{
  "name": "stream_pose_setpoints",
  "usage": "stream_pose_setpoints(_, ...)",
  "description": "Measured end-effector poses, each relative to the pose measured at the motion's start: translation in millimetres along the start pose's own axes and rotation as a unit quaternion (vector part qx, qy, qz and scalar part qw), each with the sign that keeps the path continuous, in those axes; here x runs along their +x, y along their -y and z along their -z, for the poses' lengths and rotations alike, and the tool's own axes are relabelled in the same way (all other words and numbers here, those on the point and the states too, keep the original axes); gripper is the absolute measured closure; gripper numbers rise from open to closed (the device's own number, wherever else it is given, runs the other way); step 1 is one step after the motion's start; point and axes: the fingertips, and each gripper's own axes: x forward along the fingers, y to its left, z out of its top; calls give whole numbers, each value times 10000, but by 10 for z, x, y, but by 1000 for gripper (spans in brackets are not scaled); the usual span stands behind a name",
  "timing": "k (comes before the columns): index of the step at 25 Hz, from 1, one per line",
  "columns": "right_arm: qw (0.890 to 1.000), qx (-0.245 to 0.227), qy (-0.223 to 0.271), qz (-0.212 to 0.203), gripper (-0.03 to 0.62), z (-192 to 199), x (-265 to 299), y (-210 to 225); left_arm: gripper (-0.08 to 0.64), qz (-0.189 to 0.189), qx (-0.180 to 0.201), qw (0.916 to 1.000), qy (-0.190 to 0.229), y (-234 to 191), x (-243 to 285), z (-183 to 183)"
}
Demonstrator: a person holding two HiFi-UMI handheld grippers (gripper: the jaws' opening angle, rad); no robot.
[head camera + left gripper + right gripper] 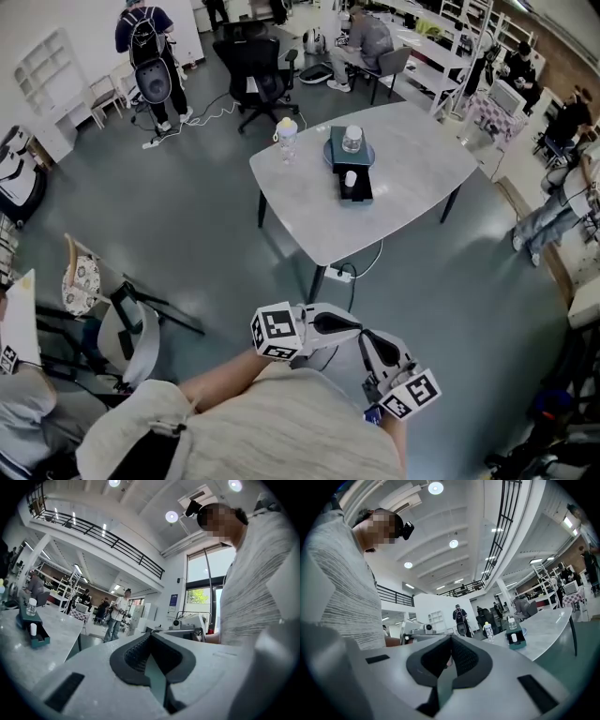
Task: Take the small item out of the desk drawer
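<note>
You are holding the left gripper [337,325] and the right gripper [380,352] close to your chest, fingers pressed together and gripping nothing. The small white item [350,179] is sitting in the open drawer [357,191] on the table [427,183], well apart from both.

That small white thing [350,179] in the open drawer [355,190] across the room is too tiny to name, and so is whatever's in the jar [352,139] on top. From the left gripper's camera, the table [44,637] runs off the left edge. Both hands are lost beneath the left gripper [354,327] and the right gripper [372,341].
</note>
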Motion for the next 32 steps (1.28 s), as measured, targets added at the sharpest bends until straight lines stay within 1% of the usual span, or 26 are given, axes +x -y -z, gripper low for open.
stream_pose_setpoints(4,9998,9,-68,-164,583,-59,337,131,545,-109,-3,9999,106,-306,-162,-122)
stream_pose_setpoints(9,9992,-52,-227,-334,583,-40,863,218,545,-210,-5,9996,193,-707,-501,-198)
stream_pose_setpoints(14,9986,-126,-335,-393,583,-48,1344,321,545,-316,-36,9990,308,-1095,-793,-289)
stream_pose_setpoints(21,9972,-213,-598,-382,583,14,1810,464,545,-388,-139,9984,377,-1505,-1050,-300)
stream_pose_setpoints(26,9961,-131,-713,-509,583,-20,2004,804,545,-569,-234,9970,464,-1887,-975,-339)
stream_pose_setpoints(32,9928,-73,-856,-840,583,-75,2346,1422,545,-922,-329,9943,434,-2571,-824,-396)
